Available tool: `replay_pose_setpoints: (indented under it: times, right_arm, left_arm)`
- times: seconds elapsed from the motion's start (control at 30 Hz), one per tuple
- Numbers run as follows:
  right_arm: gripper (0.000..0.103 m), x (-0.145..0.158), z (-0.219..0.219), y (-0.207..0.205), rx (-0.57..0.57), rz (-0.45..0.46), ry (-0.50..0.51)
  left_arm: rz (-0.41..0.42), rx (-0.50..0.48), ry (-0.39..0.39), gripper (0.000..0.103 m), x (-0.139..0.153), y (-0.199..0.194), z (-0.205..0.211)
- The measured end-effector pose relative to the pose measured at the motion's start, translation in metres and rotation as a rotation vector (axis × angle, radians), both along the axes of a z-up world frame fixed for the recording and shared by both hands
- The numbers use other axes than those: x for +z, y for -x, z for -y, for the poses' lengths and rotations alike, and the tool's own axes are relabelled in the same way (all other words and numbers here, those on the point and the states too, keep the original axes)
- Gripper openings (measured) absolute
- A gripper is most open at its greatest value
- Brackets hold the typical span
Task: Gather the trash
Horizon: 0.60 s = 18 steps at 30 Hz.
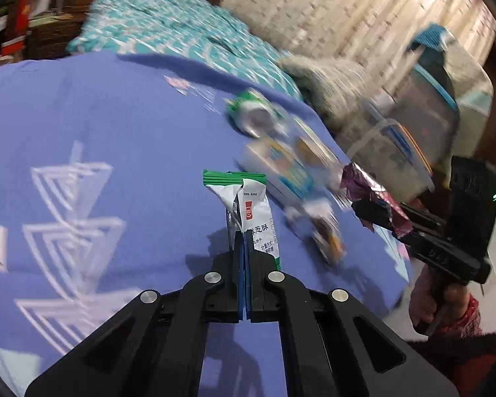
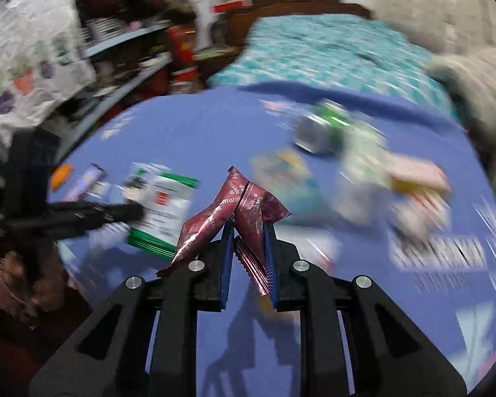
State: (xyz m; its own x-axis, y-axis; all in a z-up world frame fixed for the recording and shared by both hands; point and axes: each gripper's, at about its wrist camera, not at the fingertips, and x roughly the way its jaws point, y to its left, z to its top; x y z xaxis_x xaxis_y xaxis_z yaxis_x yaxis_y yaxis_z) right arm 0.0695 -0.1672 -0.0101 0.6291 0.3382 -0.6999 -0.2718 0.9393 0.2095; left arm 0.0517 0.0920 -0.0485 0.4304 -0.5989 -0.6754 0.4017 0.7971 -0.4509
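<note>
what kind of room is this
Most likely a lived-in bedroom: a bed with a teal patterned cover and carved wooden headboard, cluttered shelves beside it, and curtains behind.

From my left wrist view, the litter (image 1: 281, 165) beyond my green wrapper (image 1: 248, 205) is smeared by motion; I can't read the packs or tell where one ends and the next begins. The wrapper's lower end is hidden between my fingers (image 1: 238, 251). The clear bins (image 1: 423, 125) at right are streaked too. In the right wrist view, the maroon wrapper (image 2: 248, 205) has its middle buried between the pads, and the packets (image 2: 396, 178) on the table (image 2: 198, 132) to the right are too blurred to name. The shelf (image 2: 125, 59) clutter is unreadable. The hand (image 2: 23, 274) at the left edge is cut off.
</note>
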Motion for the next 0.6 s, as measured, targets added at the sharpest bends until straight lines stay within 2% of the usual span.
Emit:
replay_pose_setpoints:
  times: [0.07, 0.13, 0.27, 0.33, 0.37, 0.4, 0.43, 0.47, 0.5, 0.53, 0.57, 0.6]
  right_arm:
    - [0.021, -0.014, 0.027, 0.017, -0.086, -0.039, 0.013]
    - [0.022, -0.026, 0.045, 0.034, -0.155, -0.065, 0.069]
    - [0.024, -0.045, 0.061, 0.053, -0.207, -0.1, 0.113]
    - [0.031, -0.051, 0.061, 0.055, -0.209, -0.108, 0.127]
    - [0.042, -0.053, 0.057, 0.057, -0.208, -0.111, 0.127]
    - [0.064, -0.056, 0.056, 0.055, -0.205, -0.114, 0.12]
    - [0.071, -0.058, 0.055, 0.056, -0.207, -0.104, 0.111]
    - [0.074, -0.059, 0.054, 0.062, -0.21, -0.084, 0.101]
    - [0.074, -0.057, 0.052, 0.065, -0.208, -0.072, 0.095]
    - [0.074, -0.058, 0.051, 0.066, -0.202, -0.068, 0.09]
    - [0.074, -0.058, 0.052, 0.068, -0.201, -0.066, 0.085]
    - [0.074, -0.057, 0.052, 0.072, -0.2, -0.065, 0.078]
  left_arm:
    - [-0.023, -0.064, -0.008, 0.0, -0.004, 0.008, 0.019]
    - [-0.046, -0.125, -0.025, 0.0, -0.009, 0.014, 0.04]
    - [-0.065, -0.186, -0.06, 0.001, -0.017, 0.021, 0.069]
    - [-0.072, -0.192, -0.083, 0.001, -0.02, 0.023, 0.078]
    - [-0.082, -0.192, -0.095, 0.001, -0.022, 0.023, 0.081]
    - [-0.094, -0.188, -0.106, 0.001, -0.025, 0.023, 0.083]
    - [-0.106, -0.184, -0.119, 0.003, -0.027, 0.023, 0.084]
    - [-0.117, -0.181, -0.127, 0.015, -0.029, 0.023, 0.085]
    - [-0.132, -0.171, -0.138, 0.036, -0.03, 0.022, 0.086]
    - [-0.139, -0.157, -0.141, 0.046, -0.031, 0.022, 0.085]
    - [-0.136, -0.143, -0.136, 0.05, -0.031, 0.022, 0.083]
    - [-0.138, -0.143, -0.134, 0.05, -0.03, 0.022, 0.083]
